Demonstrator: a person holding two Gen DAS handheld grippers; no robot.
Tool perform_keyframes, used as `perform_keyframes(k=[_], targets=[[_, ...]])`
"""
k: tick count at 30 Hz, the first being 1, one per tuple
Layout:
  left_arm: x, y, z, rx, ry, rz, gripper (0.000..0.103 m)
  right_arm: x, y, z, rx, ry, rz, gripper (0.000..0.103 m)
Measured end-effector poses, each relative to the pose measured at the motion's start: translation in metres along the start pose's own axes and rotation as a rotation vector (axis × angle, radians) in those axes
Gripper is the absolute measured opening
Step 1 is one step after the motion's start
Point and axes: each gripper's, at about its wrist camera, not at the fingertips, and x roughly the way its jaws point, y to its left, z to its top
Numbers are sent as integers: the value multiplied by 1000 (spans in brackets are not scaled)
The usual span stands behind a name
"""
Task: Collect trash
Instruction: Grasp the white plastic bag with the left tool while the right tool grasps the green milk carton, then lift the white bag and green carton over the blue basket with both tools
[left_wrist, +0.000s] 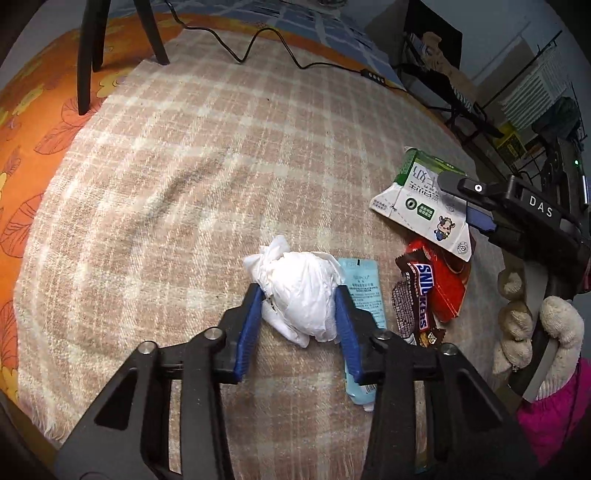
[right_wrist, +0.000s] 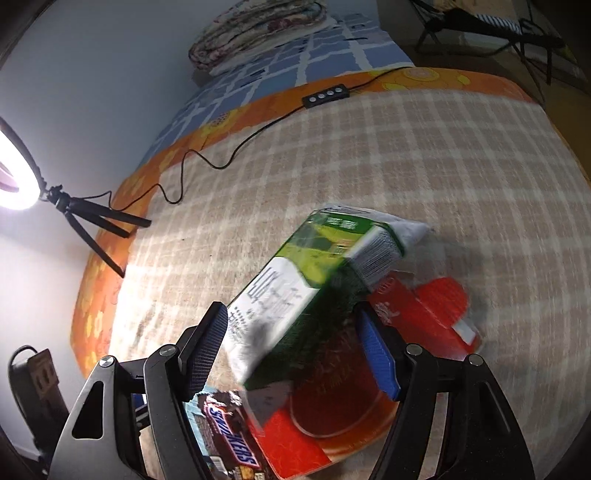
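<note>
- Two tools work over a checked blanket (left_wrist: 184, 184) on a bed.
- Left tool (left_wrist: 300, 299) is clamped on a crumpled tissue ball (left_wrist: 299, 291) lying on the blanket.
- Right tool (right_wrist: 291, 343) stands released around a milk carton (right_wrist: 295, 295), pads not pressing.

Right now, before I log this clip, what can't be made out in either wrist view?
- Light blue sachet, left wrist view: the tissue ball and left gripper cover much of it; its print is too small to read.
- Milk carton, right wrist view: blurred, so contact with the right gripper cannot be judged.
- Red box, right wrist view: mostly under the carton.
- Snickers wrapper, right wrist view: cut off at the bottom edge.
</note>
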Motion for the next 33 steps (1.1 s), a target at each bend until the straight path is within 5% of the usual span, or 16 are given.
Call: perform_keyframes(k=[1,4,10,33], targets=[[0,0,0,5,-1,2,36,1,3,0,-5,-1,3,69],[-1,0,2,17,-8,6,31,6,7,0,-11,7,6,35],[-10,5,0,7,-32,20,23,1,17,-2,-53,-38,20,18],[-74,10,-24,42,-138,38,20,-81,56,-22,-203,-164,43,15]])
